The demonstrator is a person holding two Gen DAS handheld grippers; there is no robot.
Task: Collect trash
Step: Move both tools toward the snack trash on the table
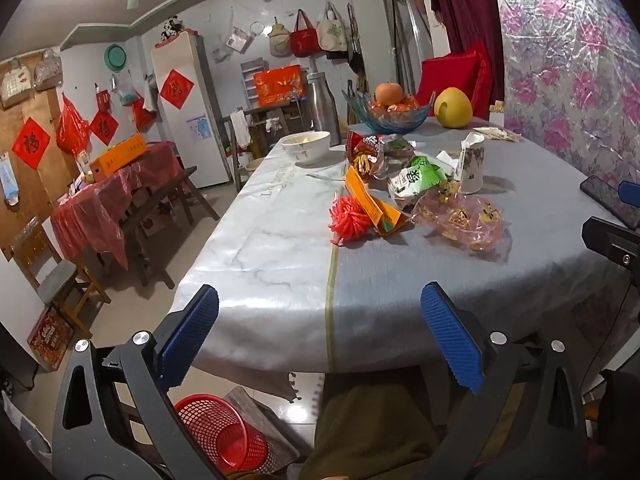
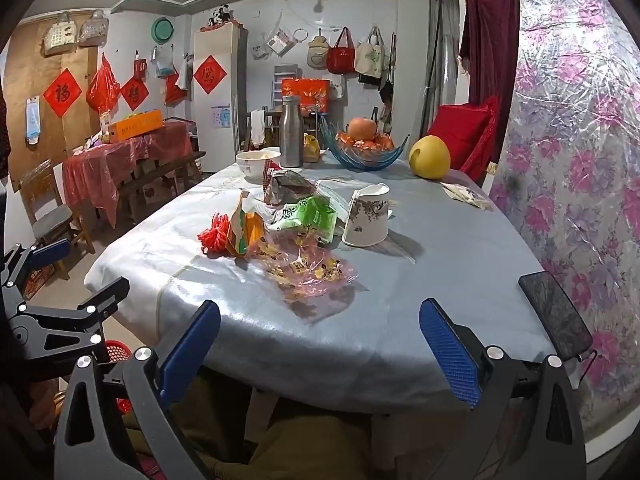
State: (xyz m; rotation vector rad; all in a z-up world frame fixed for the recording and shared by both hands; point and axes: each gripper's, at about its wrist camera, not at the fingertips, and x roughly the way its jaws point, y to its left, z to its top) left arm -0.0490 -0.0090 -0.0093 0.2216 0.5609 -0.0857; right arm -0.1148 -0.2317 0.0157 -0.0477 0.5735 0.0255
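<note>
- Left wrist view: the left gripper hangs over the near edge of the table, its blue pads spread wide and grasping nothing.
- Trash lies mid-table, well ahead of the pads: a red mesh ball touching an orange carton, a green wrapper, a red snack bag and a clear pink bag.
- A red basket sits on the floor below the table.
- Right wrist view: the right gripper also stands released and empty at the table edge.
- The clear pink bag is nearest; the paper cup stands upright just beside the green wrapper.
- A dark phone lies at the right edge.
</note>
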